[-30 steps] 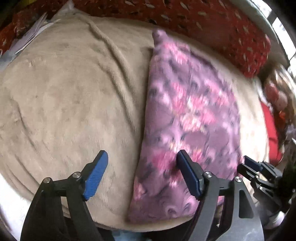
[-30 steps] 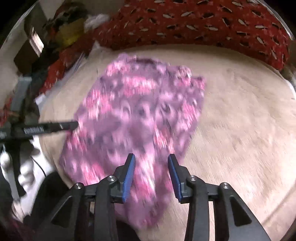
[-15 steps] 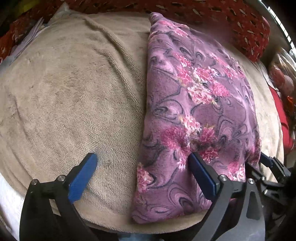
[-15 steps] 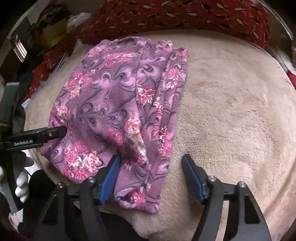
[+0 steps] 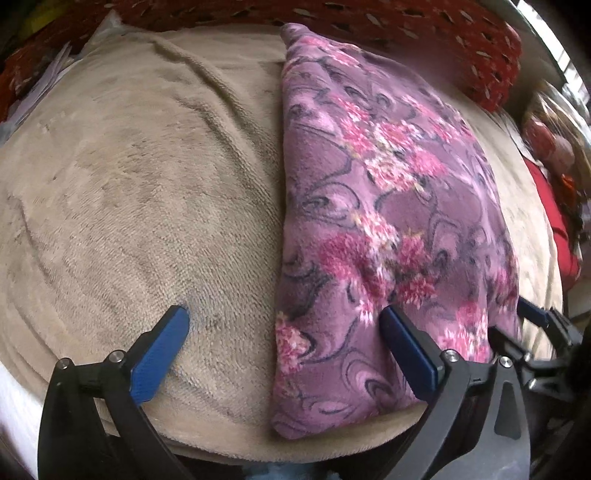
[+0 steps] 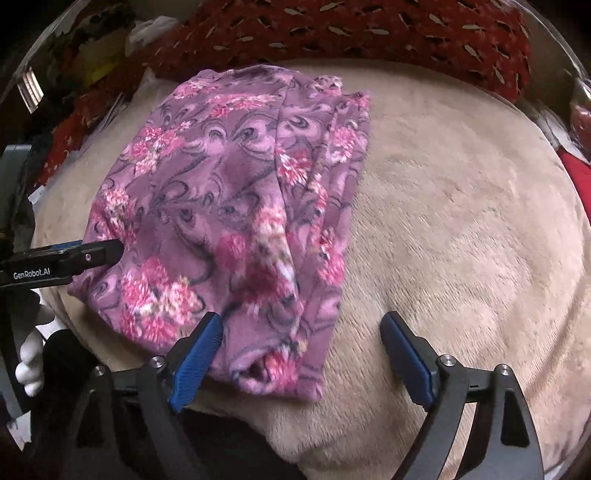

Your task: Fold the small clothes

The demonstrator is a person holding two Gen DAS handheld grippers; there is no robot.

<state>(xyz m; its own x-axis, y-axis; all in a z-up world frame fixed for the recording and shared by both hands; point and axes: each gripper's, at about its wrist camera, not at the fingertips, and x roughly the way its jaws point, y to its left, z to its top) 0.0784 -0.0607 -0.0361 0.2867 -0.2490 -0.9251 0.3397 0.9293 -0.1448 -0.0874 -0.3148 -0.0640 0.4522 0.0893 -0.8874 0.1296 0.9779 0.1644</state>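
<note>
A purple fleece garment (image 5: 388, 206) with pink flowers lies folded lengthwise on a beige plush blanket (image 5: 147, 203). My left gripper (image 5: 284, 314) stands open over the garment's near left edge; one pad is over the blanket, the other over the cloth, and neither presses on it. In the right wrist view the garment (image 6: 229, 206) shows its layered right edge. My right gripper (image 6: 301, 320) straddles the near right corner, its jaws opening, with cloth between them but not pinched. My left gripper's finger (image 6: 92, 254) touches the garment's left side.
A red patterned cushion (image 6: 369, 33) runs along the back of the blanket (image 6: 461, 221). Cluttered papers and cloth (image 6: 92, 66) lie at the back left. A white-gloved hand (image 6: 31, 354) holds the left tool. Red items (image 5: 554, 221) sit at the right. The blanket's front edge is just below the fingers.
Both grippers have opened wide and let go of the garment, which has settled flat on the blanket. Both have sunk a little toward its near end.
</note>
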